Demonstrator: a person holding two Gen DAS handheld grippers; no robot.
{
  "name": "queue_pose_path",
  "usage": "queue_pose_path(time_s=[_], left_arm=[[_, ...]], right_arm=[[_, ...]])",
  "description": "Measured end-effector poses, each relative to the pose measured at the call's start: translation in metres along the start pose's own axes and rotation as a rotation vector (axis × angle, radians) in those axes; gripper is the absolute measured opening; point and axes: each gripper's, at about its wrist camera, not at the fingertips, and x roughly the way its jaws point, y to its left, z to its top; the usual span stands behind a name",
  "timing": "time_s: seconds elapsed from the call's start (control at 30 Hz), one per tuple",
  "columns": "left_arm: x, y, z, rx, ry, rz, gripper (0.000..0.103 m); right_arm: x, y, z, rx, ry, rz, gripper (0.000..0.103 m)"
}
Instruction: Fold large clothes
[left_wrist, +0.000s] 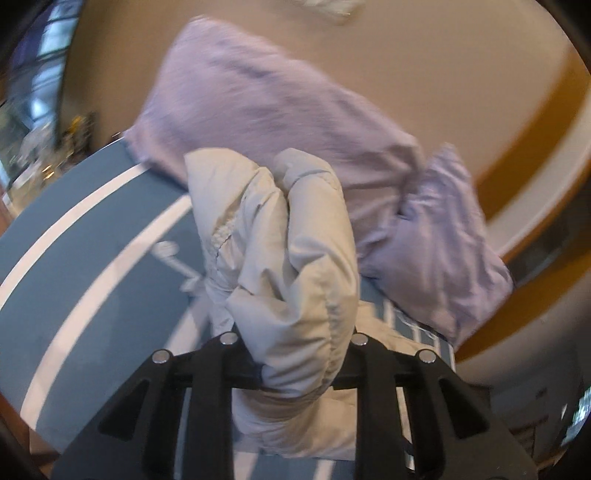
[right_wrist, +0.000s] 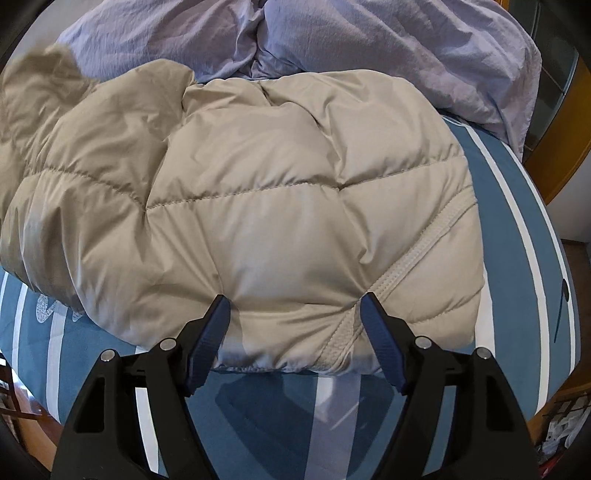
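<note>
A blue bedspread with white stripes (right_wrist: 517, 206) covers the bed, with a rumpled lilac quilt (right_wrist: 369, 44) heaped at its far end, and the beige puffer jacket (right_wrist: 258, 206) lies spread across the middle, seemingly so its padded panels can be folded flat. Part of the jacket, probably a sleeve, is bunched up and pinched in the narrow jaws of the left gripper (left_wrist: 295, 354), raised off the bed, likely so it can be carried over the body. The right gripper (right_wrist: 295, 314) stands wide with nothing held, its fingers (right_wrist: 214, 325) straddling the jacket's near hem beside the zip seam (right_wrist: 417, 258), placed, I judge, to pin or catch that edge.
</note>
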Motion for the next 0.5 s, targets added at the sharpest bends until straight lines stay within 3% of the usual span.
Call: queue_pose_path(time_s=[0.3,0.5], left_arm=[[0.014,-0.105,-0.034,0.194,0.066,-0.132,0.023],[0.032,-0.152,-0.066,0.306,0.136,-0.185,0.023]], right_arm=[[0.001,-0.007,0.000,0.007,-0.009,0.039,0.075],[-0.001,-0.020,-0.006,0.005,-0.023,0.071,0.075]])
